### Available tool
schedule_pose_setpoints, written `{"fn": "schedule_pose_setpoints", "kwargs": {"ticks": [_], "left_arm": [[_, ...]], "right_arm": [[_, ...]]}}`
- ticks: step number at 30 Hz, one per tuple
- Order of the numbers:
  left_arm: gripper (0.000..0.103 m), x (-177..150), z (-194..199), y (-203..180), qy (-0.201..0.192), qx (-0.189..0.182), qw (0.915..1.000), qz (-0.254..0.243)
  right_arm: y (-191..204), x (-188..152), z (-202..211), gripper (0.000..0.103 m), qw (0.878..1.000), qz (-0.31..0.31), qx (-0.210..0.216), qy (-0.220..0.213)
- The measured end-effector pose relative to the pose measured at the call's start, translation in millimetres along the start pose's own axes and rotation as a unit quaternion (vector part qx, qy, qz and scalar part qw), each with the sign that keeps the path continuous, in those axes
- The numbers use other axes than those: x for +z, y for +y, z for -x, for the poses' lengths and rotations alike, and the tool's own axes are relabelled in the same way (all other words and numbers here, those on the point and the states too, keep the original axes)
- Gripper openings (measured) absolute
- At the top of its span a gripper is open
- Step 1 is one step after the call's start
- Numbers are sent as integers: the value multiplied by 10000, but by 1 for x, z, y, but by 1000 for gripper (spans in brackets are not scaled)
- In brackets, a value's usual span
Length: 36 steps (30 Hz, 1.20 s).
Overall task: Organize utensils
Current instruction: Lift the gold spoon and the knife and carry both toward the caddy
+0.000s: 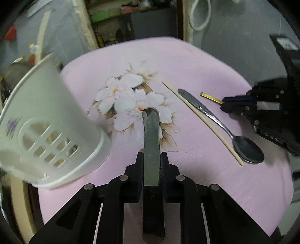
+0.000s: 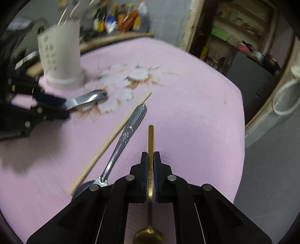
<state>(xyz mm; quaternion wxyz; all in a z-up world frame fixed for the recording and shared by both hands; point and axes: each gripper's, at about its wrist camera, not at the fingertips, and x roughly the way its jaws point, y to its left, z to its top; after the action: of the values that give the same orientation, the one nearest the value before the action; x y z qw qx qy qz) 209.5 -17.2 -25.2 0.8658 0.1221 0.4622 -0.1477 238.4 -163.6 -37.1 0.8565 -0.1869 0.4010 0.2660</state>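
Observation:
My left gripper (image 1: 151, 156) is shut on a flat steel utensil (image 1: 151, 131) whose rounded end sticks forward over the flower print. A white slotted utensil holder (image 1: 46, 122) stands close at its left. My right gripper (image 2: 150, 155) is shut on a thin gold spoon (image 2: 151, 138), handle pointing forward and bowl back under the fingers. A steel spoon (image 2: 129, 135) and a single wooden chopstick (image 2: 112, 137) lie side by side on the cloth between the two grippers. In the right wrist view the left gripper (image 2: 61, 105) holds its steel utensil (image 2: 86, 99) near the holder (image 2: 60, 54).
A pink cloth with a white flower print (image 1: 187, 65) covers the small table, whose edges fall off on all sides. Bottles (image 2: 120, 18) and cluttered shelves (image 2: 234, 28) stand behind. A white cord (image 1: 200, 16) hangs at the back.

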Motion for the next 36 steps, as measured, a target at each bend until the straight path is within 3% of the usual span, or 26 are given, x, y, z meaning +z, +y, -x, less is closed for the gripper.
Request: {"fn": "schedule_pose_setpoints", "kwargs": {"ticks": [5,10,17,22,27,36], "left_arm": [[14,-17,25,12,-638,-151,9965,526],[14,-25,56,14,-1469,-210,9850,884],[14,-33,72,13,-1805,-259,9776,1048],[14,-37,93,25,-2346,-363,9634,1243],[14,-40,114,28,-2970,-324,9441,1391],[14,-34,130,43,-3425,-282,9273,1483]], "right_arm": [[5,-9,20,3,9971,-192,-144,-728],[18,-10,44,3,9894,40,-439,-1383],[11,-10,59,3,9819,-191,-349,-1850],[16,-9,77,3,9648,-343,-299,-2591],[24,-4,84,3,9480,-446,-247,-3143],[25,16,99,3,9328,-589,-26,-3556]]}}
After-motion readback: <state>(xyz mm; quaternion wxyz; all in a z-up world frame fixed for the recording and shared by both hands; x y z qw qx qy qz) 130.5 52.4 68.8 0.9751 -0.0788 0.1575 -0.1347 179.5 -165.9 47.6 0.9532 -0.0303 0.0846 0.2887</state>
